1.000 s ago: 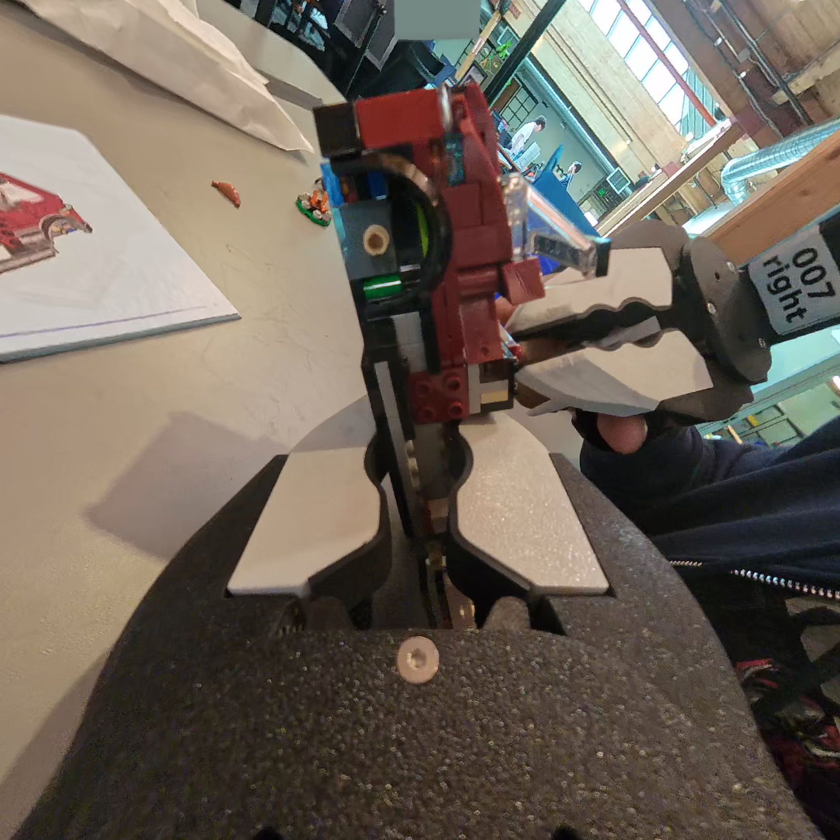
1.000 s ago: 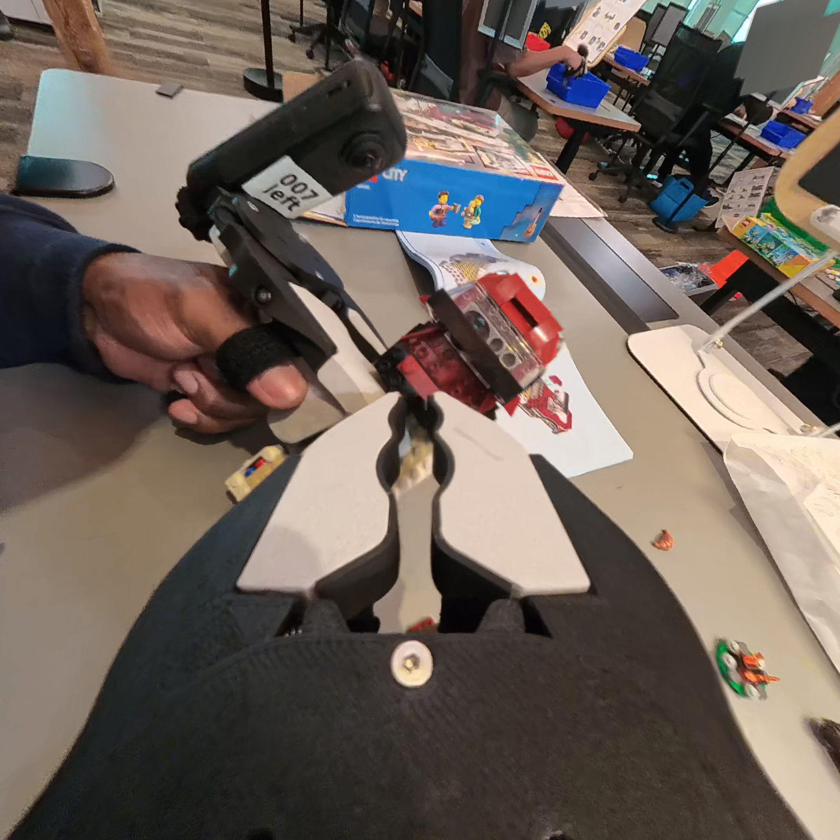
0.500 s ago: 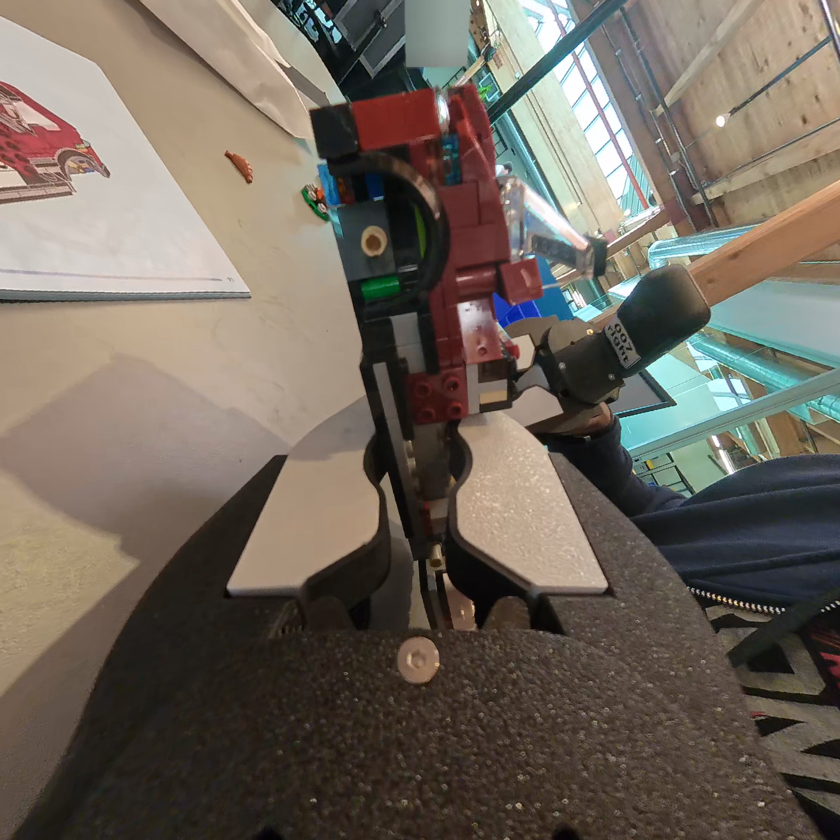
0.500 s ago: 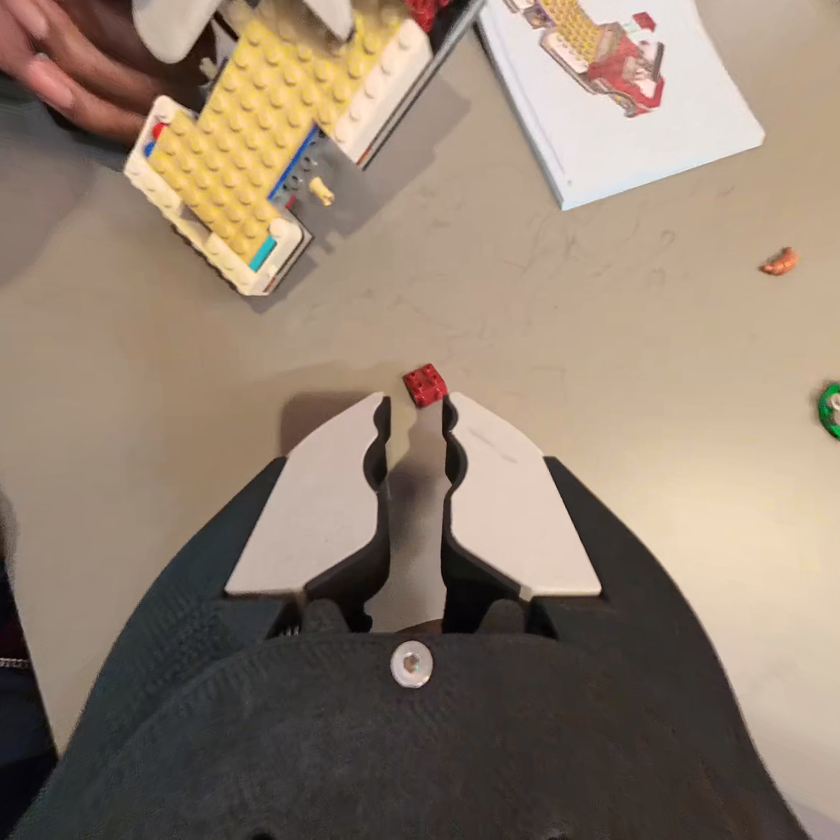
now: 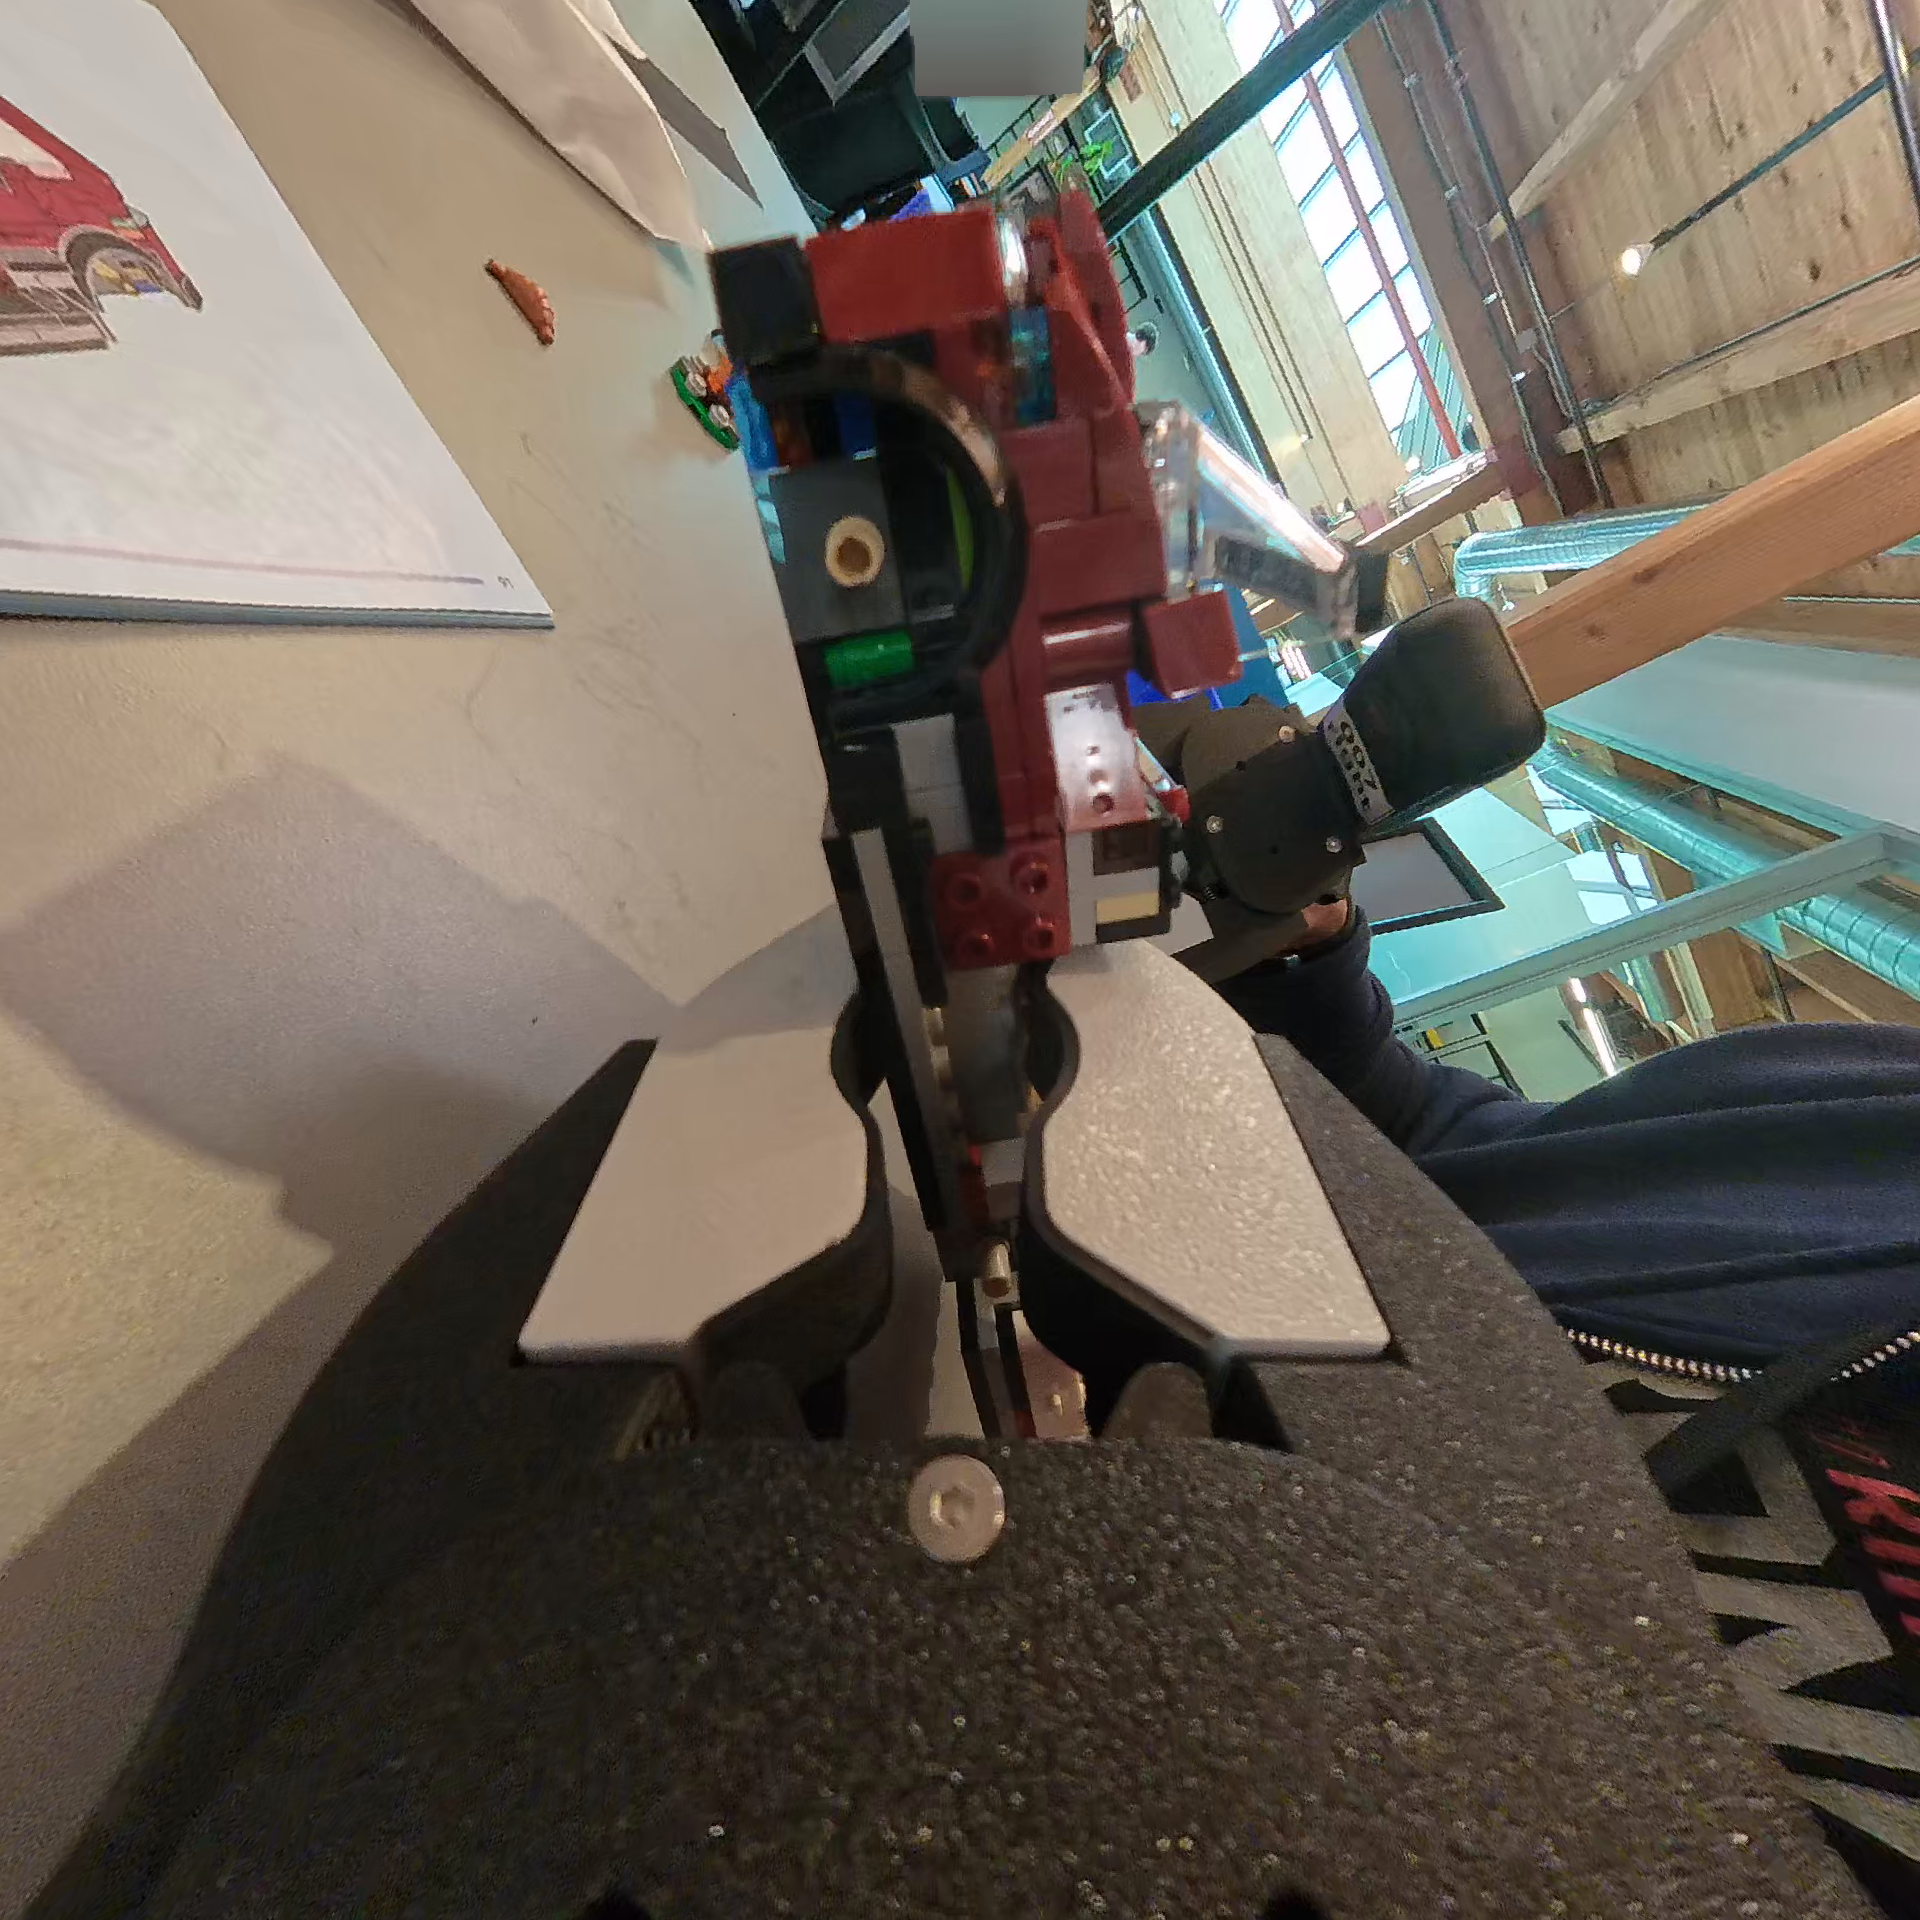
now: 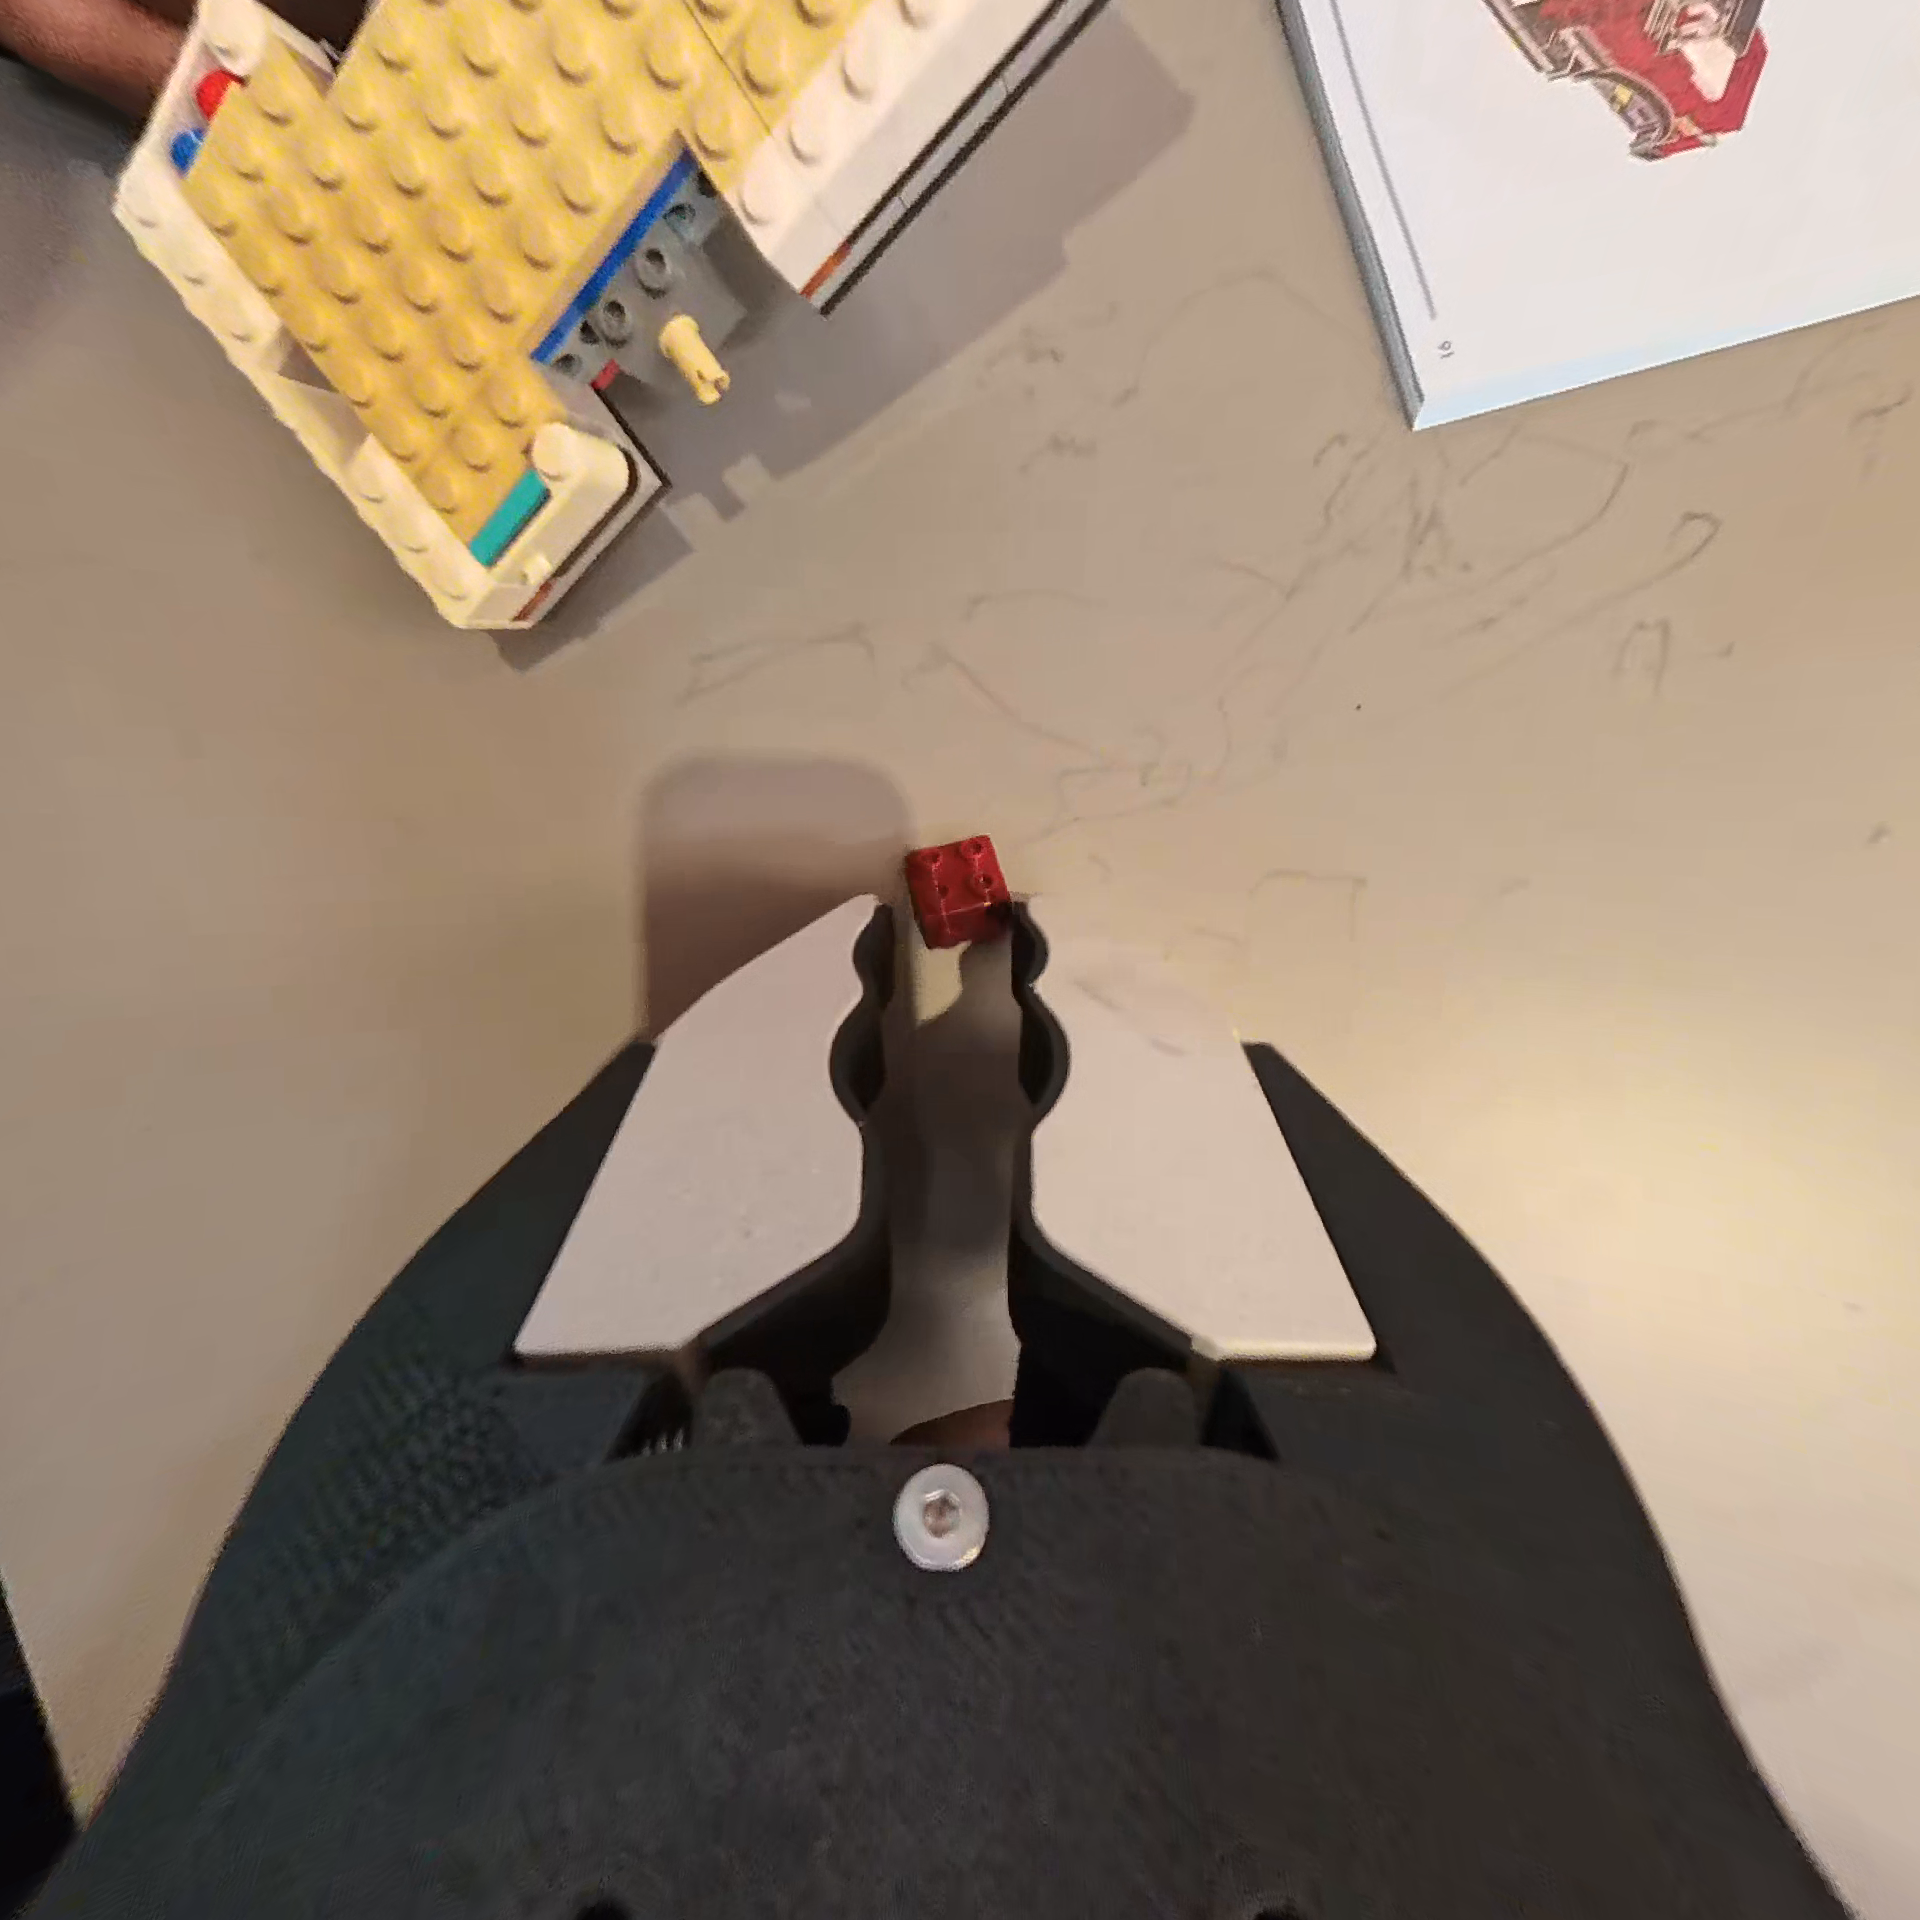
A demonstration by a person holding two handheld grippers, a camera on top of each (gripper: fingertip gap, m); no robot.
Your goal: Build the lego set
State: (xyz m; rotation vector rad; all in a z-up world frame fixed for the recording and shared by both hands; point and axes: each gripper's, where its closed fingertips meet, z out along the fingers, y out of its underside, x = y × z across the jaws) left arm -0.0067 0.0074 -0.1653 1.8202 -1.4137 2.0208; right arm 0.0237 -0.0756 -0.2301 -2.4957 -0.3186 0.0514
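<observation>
Left gripper [image 5: 951, 1049]: jaws clamped on the lower, thin edge of a dark red brick-built model [image 5: 966, 582], both pads pressing against its black and grey plates, so that the model stands upright out of the jaws, clear of the counter [image 5: 312, 831]. Just above the fingertips sits a dark red four-stud block, then a green round piece and a black arch; a clear slanted panel projects to the right of the jaws near the top. Right of the model, beyond it, the right gripper [image 5: 1278, 821] appears as a black body with its fingers hidden behind the bricks. Left of the jaws and farther off lie a printed booklet [image 5: 260, 436], a small orange-brown piece [image 5: 525, 301] and a green round piece [image 5: 707, 390]. Right gripper [image 6: 951, 925]: jaws apart, pointing down at the counter [image 6: 1351, 727], with a small red four-stud brick [image 6: 956, 888] lying at the fingertips; its near corner seems to meet the right fingertip, though blur makes contact uncertain, and a gap shows at the left one. Farther ahead and left of the jaws is the model's yellow and white studded side [image 6: 436, 291]; ahead and right, the booklet [image 6: 1558, 229].
</observation>
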